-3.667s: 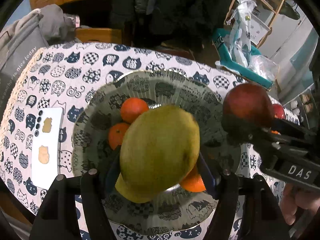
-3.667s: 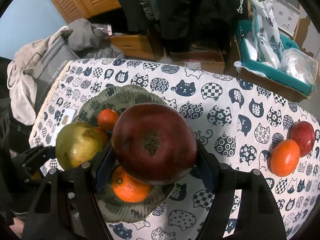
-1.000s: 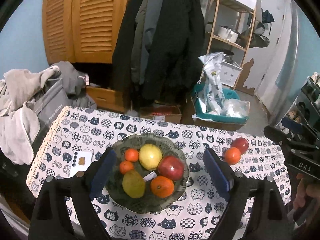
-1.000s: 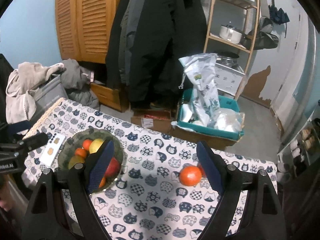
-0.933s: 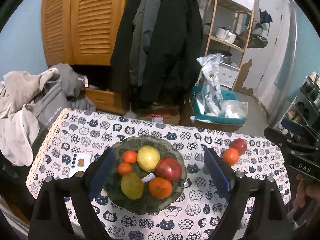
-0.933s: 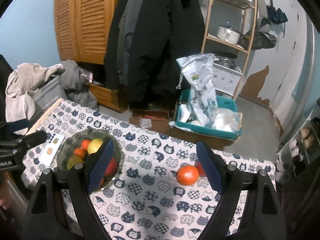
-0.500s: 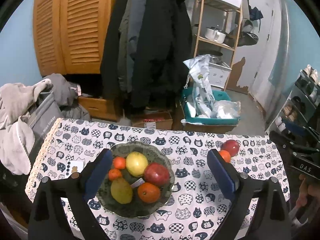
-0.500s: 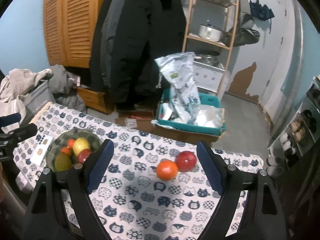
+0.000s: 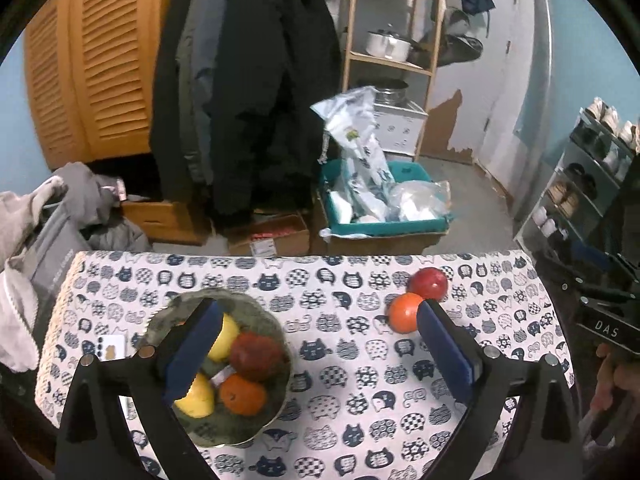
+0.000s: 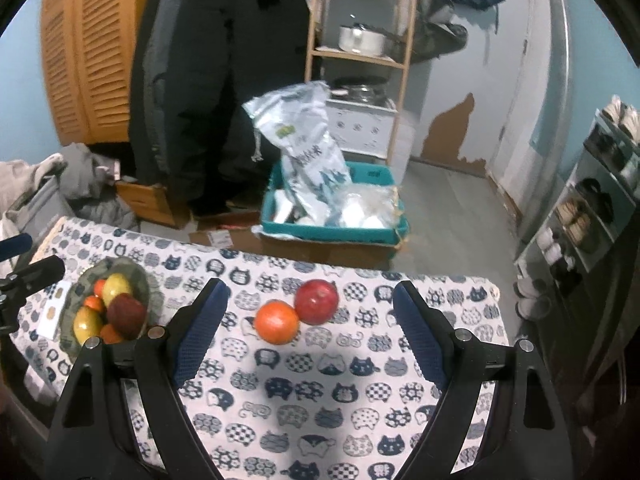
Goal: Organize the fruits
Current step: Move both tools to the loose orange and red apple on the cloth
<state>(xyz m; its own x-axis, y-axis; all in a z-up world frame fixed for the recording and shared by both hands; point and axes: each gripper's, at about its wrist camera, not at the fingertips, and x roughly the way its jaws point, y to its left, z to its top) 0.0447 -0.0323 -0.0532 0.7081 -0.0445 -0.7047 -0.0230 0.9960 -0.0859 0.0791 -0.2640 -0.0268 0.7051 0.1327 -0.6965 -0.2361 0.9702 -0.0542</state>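
Note:
A grey-green bowl (image 9: 264, 420) on the cat-print tablecloth holds several fruits: a yellow one (image 9: 222, 334), a dark red one (image 9: 256, 356), an orange one (image 9: 242, 396) and a yellow-green pear (image 9: 196, 398). The bowl also shows at the left of the right wrist view (image 10: 138, 276). An orange (image 10: 277, 322) and a red apple (image 10: 317, 301) touch each other on the cloth right of the bowl; they also show in the left wrist view (image 9: 404, 312) (image 9: 429, 283). My left gripper (image 9: 316, 344) is open and empty, high above the table. My right gripper (image 10: 310, 324) is open and empty, above the orange and apple.
A white phone (image 9: 111, 347) lies left of the bowl. Behind the table are hanging coats (image 9: 248, 92), a teal crate of bags (image 10: 332, 224), a wooden shelf (image 10: 360, 56) and piled clothes (image 9: 48, 216). A shoe rack (image 10: 592, 208) stands right.
Both grippers let go of their fruits into the bowl, opened and rose well above the table. Over the last second both views shifted right, toward the orange and apple.

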